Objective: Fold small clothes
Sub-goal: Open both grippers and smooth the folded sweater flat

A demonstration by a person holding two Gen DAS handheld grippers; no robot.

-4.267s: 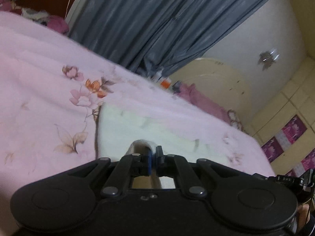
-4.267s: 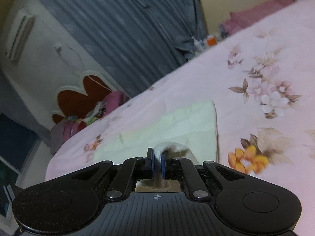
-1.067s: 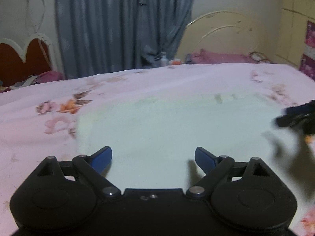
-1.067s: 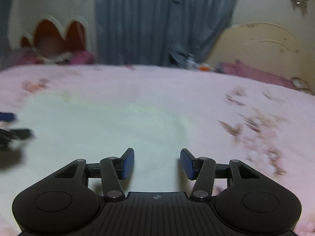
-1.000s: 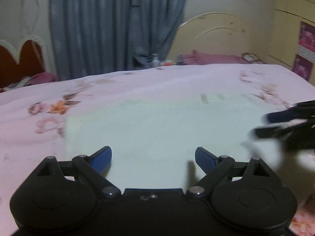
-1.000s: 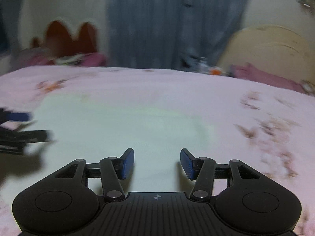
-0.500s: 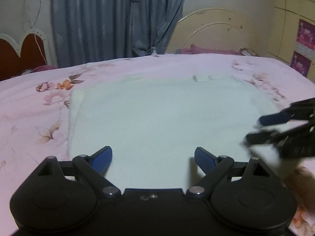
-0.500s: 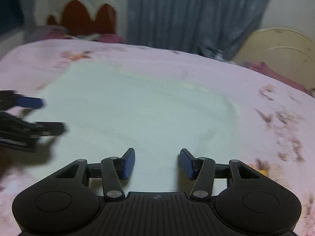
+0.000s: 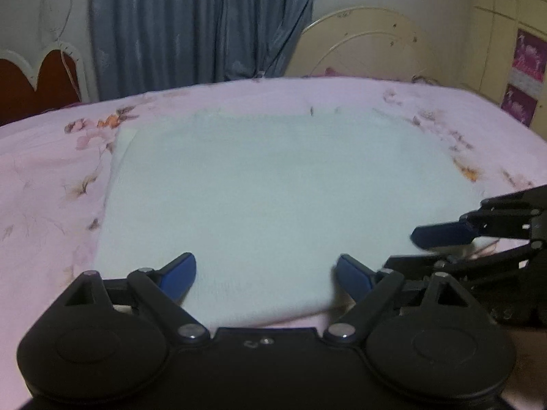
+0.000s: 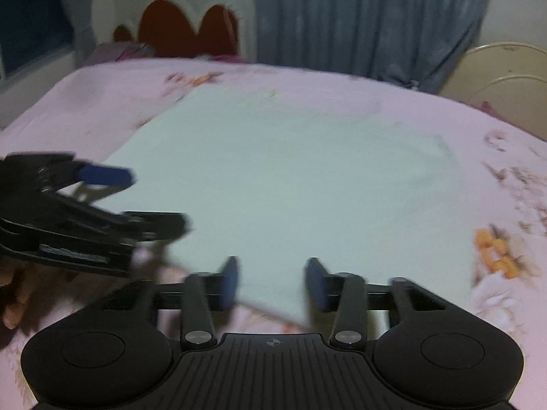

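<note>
A pale, whitish cloth [image 9: 273, 188] lies folded flat on the pink floral bedsheet [image 9: 44, 188]. My left gripper [image 9: 265, 275] stands open wide, and the cloth's near edge lies between its blue pads without touching them. In the right wrist view the same cloth [image 10: 290, 177] fills the middle. My right gripper [image 10: 272, 283] is closing, with the cloth's near edge between its pads and a gap still showing on both sides. Each gripper shows in the other's view: the right gripper [image 9: 407, 249] at the cloth's right corner, the left gripper [image 10: 157, 200] at its left corner.
A grey-blue curtain [image 9: 205, 24] hangs behind the bed. A red heart-shaped headboard [image 9: 37, 82] stands at the back left and a cream metal bed frame [image 9: 369, 44] at the back right. Fingers of a hand [image 10: 13, 294] show under the left gripper.
Both grippers, shut on the cloth several seconds ago, now stand apart from it. Over the last second both sank toward its near edge, and the right jaws narrowed.
</note>
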